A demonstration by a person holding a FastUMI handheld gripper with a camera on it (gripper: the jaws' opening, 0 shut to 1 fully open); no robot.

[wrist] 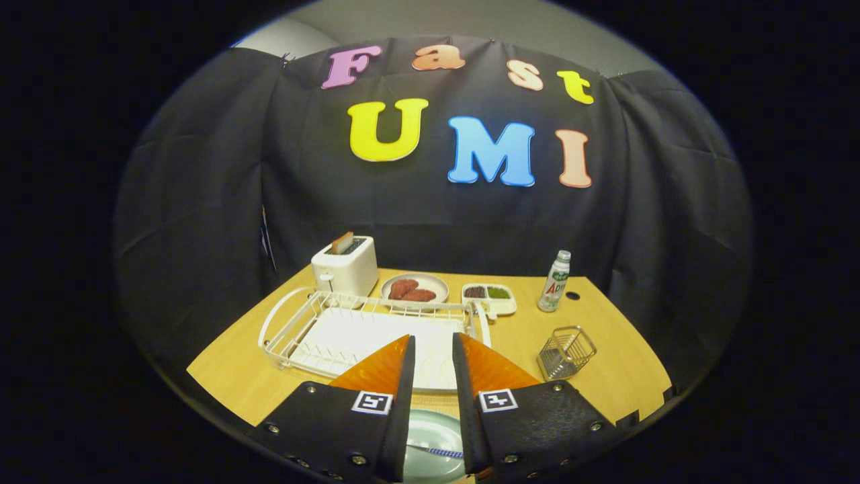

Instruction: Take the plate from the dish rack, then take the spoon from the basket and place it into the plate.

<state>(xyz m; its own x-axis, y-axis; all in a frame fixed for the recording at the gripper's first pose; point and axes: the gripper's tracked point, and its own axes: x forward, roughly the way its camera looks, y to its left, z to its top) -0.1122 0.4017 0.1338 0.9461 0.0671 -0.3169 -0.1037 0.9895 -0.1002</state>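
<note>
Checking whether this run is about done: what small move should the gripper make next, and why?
Probably just lift the gripper away. The spoon already lies on the plate below the parted fingers, which hold nothing, and the dish rack and basket look emptied.

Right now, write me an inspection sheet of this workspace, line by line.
Surface: light wooden table, a small dark hole near the bottle.
Job's things: pale green round plate lies flat on the table beneath the fingers, spoon with a blue patterned handle resting in it; white wire dish rack holds no dishes; small wire basket looks empty.
Clutter: white toaster with a slice sticking up; round plate of reddish-brown food; white divided tray with dark and green fillings; white bottle with green label.
Gripper: open, fingers apart above the plate, holding nothing.
Cables: nothing seen.
Surroundings: black cloth wall behind and beside the table.
</note>
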